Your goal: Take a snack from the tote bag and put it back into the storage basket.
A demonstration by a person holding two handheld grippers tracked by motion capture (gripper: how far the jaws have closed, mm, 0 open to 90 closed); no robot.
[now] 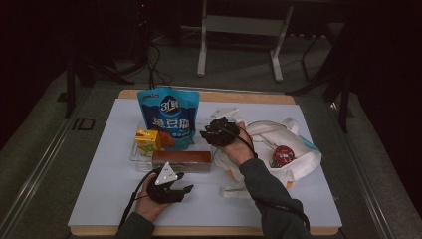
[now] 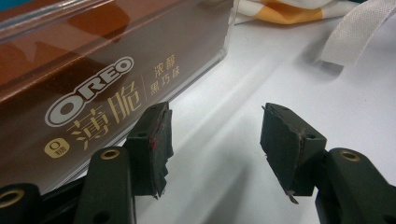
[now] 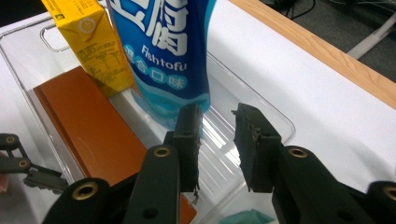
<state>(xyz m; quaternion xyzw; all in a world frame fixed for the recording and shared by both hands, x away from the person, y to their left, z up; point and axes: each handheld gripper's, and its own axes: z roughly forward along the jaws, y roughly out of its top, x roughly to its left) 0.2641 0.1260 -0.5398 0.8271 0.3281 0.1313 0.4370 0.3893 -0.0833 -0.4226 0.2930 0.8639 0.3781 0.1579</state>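
A clear plastic tray (image 1: 133,158) holds a blue Fishtofu snack bag (image 1: 168,117) standing upright, a yellow juice carton (image 1: 148,142) and a brown Oreo box (image 1: 181,160) lying flat. My left gripper (image 1: 175,188) rests on the white table sheet just in front of the Oreo box (image 2: 93,84). It (image 2: 215,140) stands open, with bare table between its jaws. My right gripper (image 1: 215,130) hovers over the tray's right end, beside the blue bag (image 3: 173,56). Its jaws (image 3: 217,135) are open with a small gap, and nothing is between them.
A white tote bag (image 1: 286,159) lies at the right with a round red packet (image 1: 282,155) on it, and one strap (image 2: 359,32) reaches toward my left gripper. The table's wooden far edge (image 3: 317,51) runs behind the tray (image 3: 254,109).
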